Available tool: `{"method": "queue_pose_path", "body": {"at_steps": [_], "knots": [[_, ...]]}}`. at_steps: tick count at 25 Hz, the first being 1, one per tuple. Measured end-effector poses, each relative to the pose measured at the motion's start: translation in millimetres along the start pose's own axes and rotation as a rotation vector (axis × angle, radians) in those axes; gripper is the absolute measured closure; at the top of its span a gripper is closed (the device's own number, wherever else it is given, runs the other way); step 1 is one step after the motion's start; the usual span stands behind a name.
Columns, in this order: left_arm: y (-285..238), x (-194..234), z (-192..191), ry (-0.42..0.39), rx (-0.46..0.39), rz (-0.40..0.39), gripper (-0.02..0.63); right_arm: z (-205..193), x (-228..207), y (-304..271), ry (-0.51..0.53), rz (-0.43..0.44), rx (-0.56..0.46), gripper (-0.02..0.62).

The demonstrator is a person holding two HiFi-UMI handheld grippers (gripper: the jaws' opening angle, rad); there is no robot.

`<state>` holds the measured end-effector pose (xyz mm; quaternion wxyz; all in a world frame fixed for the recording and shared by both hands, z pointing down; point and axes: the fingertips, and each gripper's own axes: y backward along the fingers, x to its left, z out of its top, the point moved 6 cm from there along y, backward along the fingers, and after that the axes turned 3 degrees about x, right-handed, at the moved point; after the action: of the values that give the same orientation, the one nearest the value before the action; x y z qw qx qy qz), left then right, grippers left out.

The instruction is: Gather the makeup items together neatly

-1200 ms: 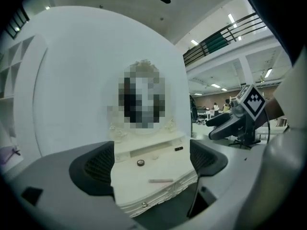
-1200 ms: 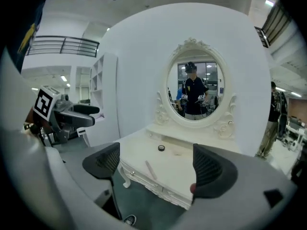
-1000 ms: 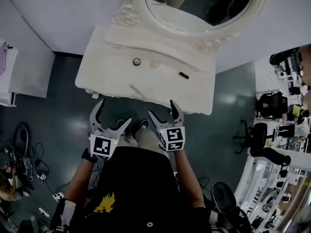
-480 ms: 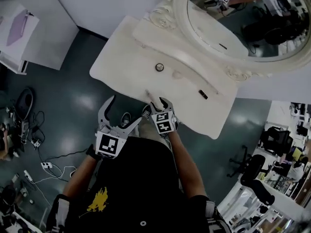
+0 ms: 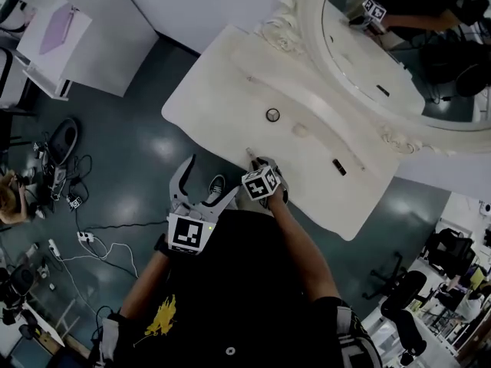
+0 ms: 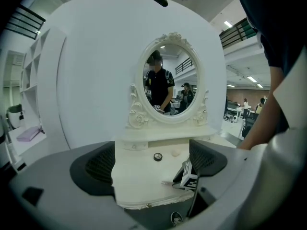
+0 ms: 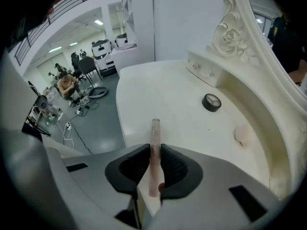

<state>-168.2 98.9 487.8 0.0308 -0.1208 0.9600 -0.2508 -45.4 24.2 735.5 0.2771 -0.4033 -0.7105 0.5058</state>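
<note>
A thin pale pink tube (image 7: 155, 128) lies near the front edge of the white vanity table (image 5: 230, 75). My right gripper (image 7: 153, 151) points steeply down at it. Its jaws have just been closing, and the pads now press on the tube from both sides. In the head view the right gripper (image 5: 261, 163) sits at that edge, with the tube (image 5: 250, 154) poking out beyond it. A round black compact (image 5: 272, 115) and a pale round puff (image 5: 300, 130) lie farther back, and a small black stick (image 5: 337, 166) to the right. My left gripper (image 5: 209, 177) hangs open and empty in front of the table.
An ornate oval mirror (image 5: 399, 44) rises behind the tabletop, with a raised ledge (image 7: 268, 128) along its foot. A white cabinet (image 5: 54, 37) stands at the left. Cables and gear (image 5: 61, 198) lie on the dark floor. The person's shoe (image 5: 216, 185) is under the table edge.
My right gripper has dropped from in front of the table down onto its front edge and closed round the pink tube. The left gripper has drifted a little and stays open.
</note>
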Motion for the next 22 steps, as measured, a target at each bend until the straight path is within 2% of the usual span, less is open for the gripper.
{"method": "queue_pose_path", "body": {"at_steps": [2, 6, 8, 14, 17, 22], "knots": [[-7, -6, 3, 0.012, -0.002, 0.009, 0.115, 2, -12, 2, -0.042, 0.029, -0.005, 0.512], [-20, -20, 12, -0.004, -0.017, 0.003, 0.115, 2, -45, 24, -0.198, 0.055, -0.074, 0.512], [-26, -27, 19, -0.013, -0.037, 0.003, 0.115, 1, -69, 43, -0.284, 0.029, -0.128, 0.512], [-46, -50, 31, -0.046, 0.002, -0.03, 0.115, 0, -163, 95, -0.601, -0.057, -0.317, 0.512], [-56, -59, 34, -0.07, 0.009, -0.05, 0.115, 0, -199, 110, -0.689, -0.099, -0.374, 0.512], [-73, -62, 49, -0.086, -0.058, -0.072, 0.115, -7, -245, 123, -0.839, -0.161, -0.408, 0.512]]}}
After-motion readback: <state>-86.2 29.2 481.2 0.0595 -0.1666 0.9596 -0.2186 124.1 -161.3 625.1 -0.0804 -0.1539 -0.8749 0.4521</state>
